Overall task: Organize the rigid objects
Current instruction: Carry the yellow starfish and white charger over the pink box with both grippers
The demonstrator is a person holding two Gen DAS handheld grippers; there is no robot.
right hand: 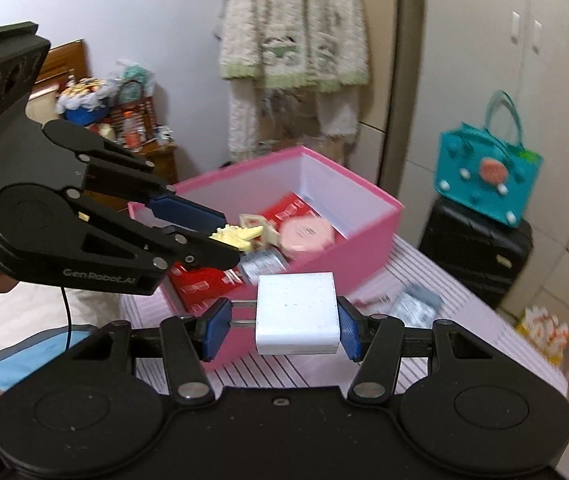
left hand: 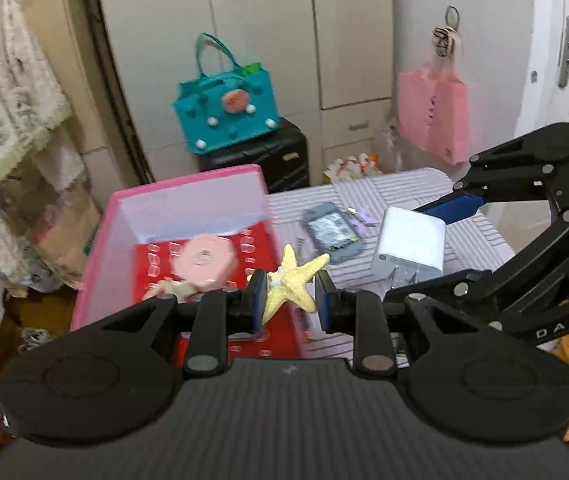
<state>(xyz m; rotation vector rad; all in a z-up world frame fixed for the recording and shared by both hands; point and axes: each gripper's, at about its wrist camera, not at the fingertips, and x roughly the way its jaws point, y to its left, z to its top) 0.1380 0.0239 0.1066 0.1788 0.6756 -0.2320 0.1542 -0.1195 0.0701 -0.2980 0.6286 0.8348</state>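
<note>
In the left wrist view, the left gripper (left hand: 290,300) is nearly closed on a yellow starfish (left hand: 290,282), carried over the near edge of the pink box (left hand: 96,264). The box already holds a pink round case (left hand: 204,260) on a red sheet. A grey packet (left hand: 330,234) lies on the striped table (left hand: 472,240), not yet put away.

In the right wrist view, the right gripper (right hand: 284,328) is about half open, clamped on a white charger block (right hand: 296,312), held above the table just beside the box. By my judgement, 2 items are in transit, and at least 1 remains.
</note>
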